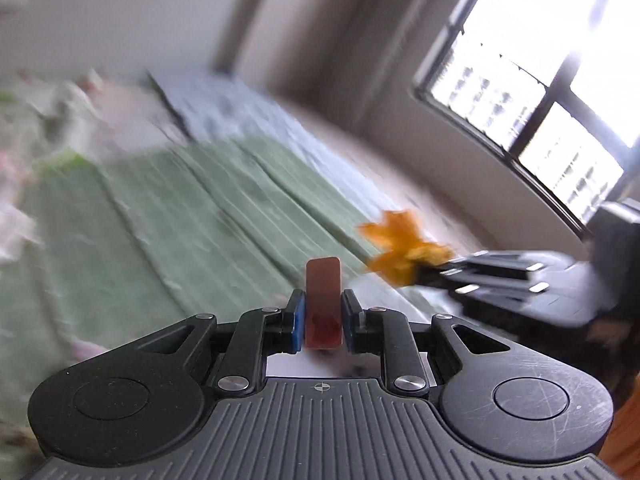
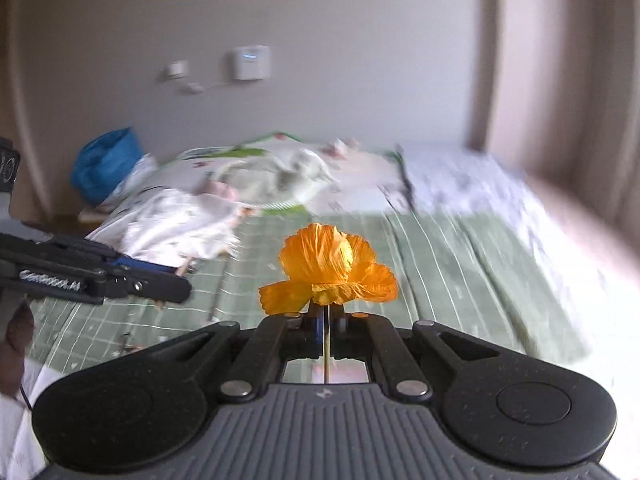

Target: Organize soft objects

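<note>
Left hand-held gripper (image 1: 323, 316): clamped on red-brown block (image 1: 323, 304) | Right hand-held gripper (image 2: 327, 330): closed on orange paper flower (image 2: 330, 268) stem, above green bed (image 2: 460, 264) | Progress: both items lifted, neither placed; rumpled bedding (image 2: 180, 224) untouched far left.

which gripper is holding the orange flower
The right gripper, shut on the orange flower by its thin stem. The left gripper holds a reddish-brown block instead.

Both tools tilt downward: left tool (image 1: 323, 308) clamped on something, right tool (image 2: 329, 320) closed tight.
</note>
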A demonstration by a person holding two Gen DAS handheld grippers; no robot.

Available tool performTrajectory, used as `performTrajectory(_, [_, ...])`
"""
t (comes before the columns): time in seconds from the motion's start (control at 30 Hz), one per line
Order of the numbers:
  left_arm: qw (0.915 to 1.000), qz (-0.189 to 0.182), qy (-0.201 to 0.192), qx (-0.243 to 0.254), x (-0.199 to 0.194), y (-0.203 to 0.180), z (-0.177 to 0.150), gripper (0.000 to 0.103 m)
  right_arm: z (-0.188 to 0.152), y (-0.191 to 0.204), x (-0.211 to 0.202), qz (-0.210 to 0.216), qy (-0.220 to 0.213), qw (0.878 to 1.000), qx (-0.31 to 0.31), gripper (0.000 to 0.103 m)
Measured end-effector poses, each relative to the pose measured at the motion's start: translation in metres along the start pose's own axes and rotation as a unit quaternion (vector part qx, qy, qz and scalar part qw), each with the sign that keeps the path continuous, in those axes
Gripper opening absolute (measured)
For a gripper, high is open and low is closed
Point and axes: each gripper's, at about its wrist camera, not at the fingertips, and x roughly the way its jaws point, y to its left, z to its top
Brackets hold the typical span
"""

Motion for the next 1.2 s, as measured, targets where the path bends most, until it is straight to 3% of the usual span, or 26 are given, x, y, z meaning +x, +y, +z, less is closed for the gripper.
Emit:
performTrajectory(0.1, [0.998, 0.006, 0.048, -0.04, 0.063, -0.004, -0.006, 0.025, -0.028, -0.043, 0.034, 0.008, 0.032, 0.999, 0.043, 0.008])
performTrajectory(0.2, [0.9945, -0.003, 0.069, -0.079, 0.088, 0.008, -0.019, 0.025, -0.055, -0.073, 0.063, -0.012, 0.084, 0.992, 0.094, 0.01])
performTrajectory(0.33, [0.9945, 0.031, 0.082, -0.058, 0.077, 0.032, -0.032, 0.025, -0.074, -0.08, 0.066, -0.012, 0.09, 0.991, 0.098, 0.01])
performTrajectory(0.47, [0.9901, 0.079, 0.082, -0.082, 0.03, 0.077, -0.052, 0.025, -0.084, -0.078, 0.061, -0.025, 0.084, 0.993, 0.079, 0.022])
performTrajectory(0.57, [0.9861, 0.119, 0.079, -0.085, -0.014, 0.106, -0.073, 0.025, -0.09, -0.055, 0.057, -0.025, 0.076, 0.996, 0.051, 0.028])
performTrajectory(0.63, [0.9841, 0.149, 0.077, -0.058, -0.041, 0.118, -0.092, 0.025, -0.097, -0.035, 0.051, -0.015, 0.071, 0.997, 0.026, 0.031])
performTrajectory(0.73, [0.981, 0.176, 0.071, -0.04, -0.068, 0.131, -0.121, 0.025, -0.105, 0.003, 0.05, 0.001, 0.059, 0.998, -0.007, 0.044])
performTrajectory(0.8, [0.98, 0.172, 0.074, -0.068, -0.073, 0.145, -0.139, 0.025, -0.112, 0.031, 0.05, 0.023, 0.046, 0.998, -0.022, 0.053])
performTrajectory(0.93, [0.9743, 0.183, 0.069, -0.112, -0.082, 0.17, -0.169, 0.025, -0.122, 0.093, 0.056, 0.067, 0.052, 0.994, -0.074, 0.054])
performTrajectory(1.1, [0.9592, 0.188, 0.041, -0.207, -0.075, 0.204, -0.179, 0.025, -0.143, 0.164, 0.08, 0.113, 0.112, 0.981, -0.112, 0.054])
performTrajectory(1.2, [0.951, 0.216, 0.05, -0.216, -0.061, 0.214, -0.172, 0.025, -0.156, 0.187, 0.091, 0.128, 0.141, 0.976, -0.108, 0.054])
